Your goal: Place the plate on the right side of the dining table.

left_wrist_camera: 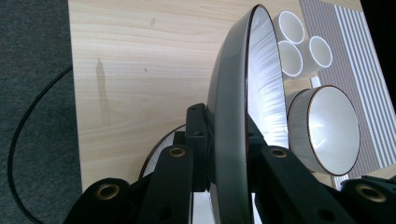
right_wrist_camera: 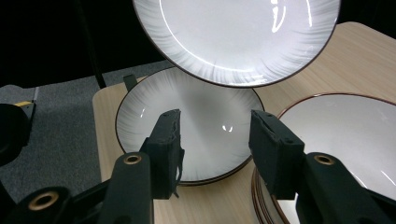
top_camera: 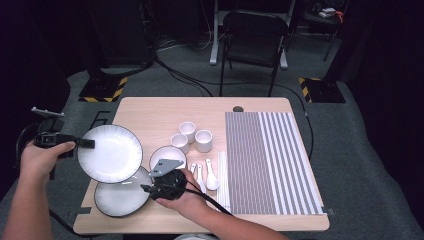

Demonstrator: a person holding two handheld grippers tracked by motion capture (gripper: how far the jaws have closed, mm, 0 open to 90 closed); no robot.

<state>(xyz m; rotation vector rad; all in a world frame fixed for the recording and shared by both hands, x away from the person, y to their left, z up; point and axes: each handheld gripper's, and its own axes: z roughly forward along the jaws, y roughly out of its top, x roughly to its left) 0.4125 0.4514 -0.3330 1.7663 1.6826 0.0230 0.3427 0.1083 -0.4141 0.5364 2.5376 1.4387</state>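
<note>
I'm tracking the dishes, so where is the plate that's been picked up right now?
In the high view the lifted plate hangs at the table's left edge, its rim clamped in the left gripper, above the stacked plate and left of the bowl.

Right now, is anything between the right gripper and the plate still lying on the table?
Nothing visible. The right gripper stands open just above the near rim of the lower plate; the lifted plate, clamped by the left gripper, hangs higher, beyond it.
</note>
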